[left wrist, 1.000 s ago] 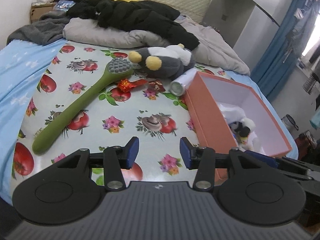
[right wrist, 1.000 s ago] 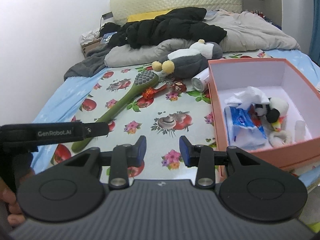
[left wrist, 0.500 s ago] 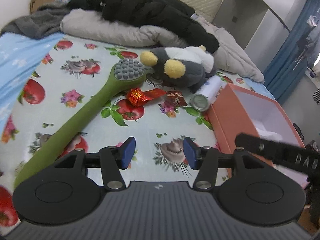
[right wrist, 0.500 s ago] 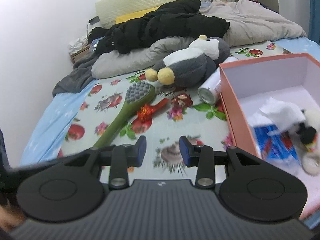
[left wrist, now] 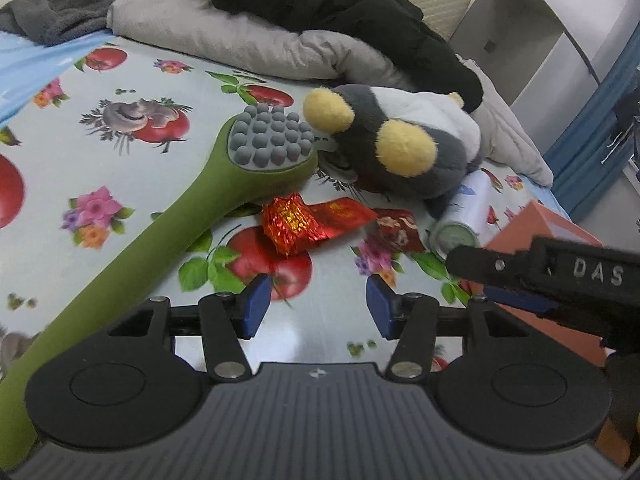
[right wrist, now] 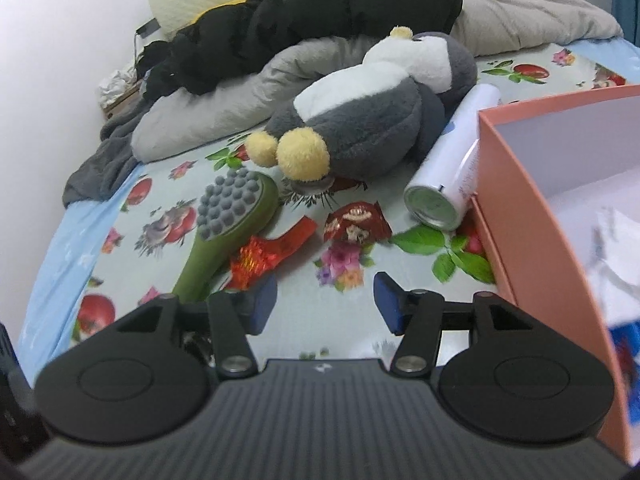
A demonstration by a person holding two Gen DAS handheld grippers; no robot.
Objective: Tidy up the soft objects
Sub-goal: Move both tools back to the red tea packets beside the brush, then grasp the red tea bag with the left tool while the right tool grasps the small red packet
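Note:
A grey and white plush penguin [left wrist: 400, 148] [right wrist: 372, 120] with yellow feet lies on the flowered sheet. In front of it are a long green massage brush [left wrist: 180, 220] [right wrist: 232, 220], a crumpled red foil wrapper [left wrist: 304, 224] [right wrist: 260, 256] and a second small wrapper [right wrist: 356, 224]. My left gripper [left wrist: 318, 306] is open just short of the red wrapper, nothing between its blue pads. My right gripper [right wrist: 325, 305] hovers near the wrappers, its jaws opening and holding nothing.
An orange box [right wrist: 520, 184] [left wrist: 540, 228] with white and blue items inside stands at the right. A white spray can [right wrist: 452, 184] [left wrist: 464, 220] lies against it. Grey bedding [left wrist: 240, 36] and a black jacket [right wrist: 320, 12] are piled behind. A black bar marked DAS [left wrist: 560, 272] crosses the left view's right side.
Both grippers have moved forward and down toward the penguin, brush and wrappers, which now look much nearer. The right jaws have widened; the left jaws widened slightly.

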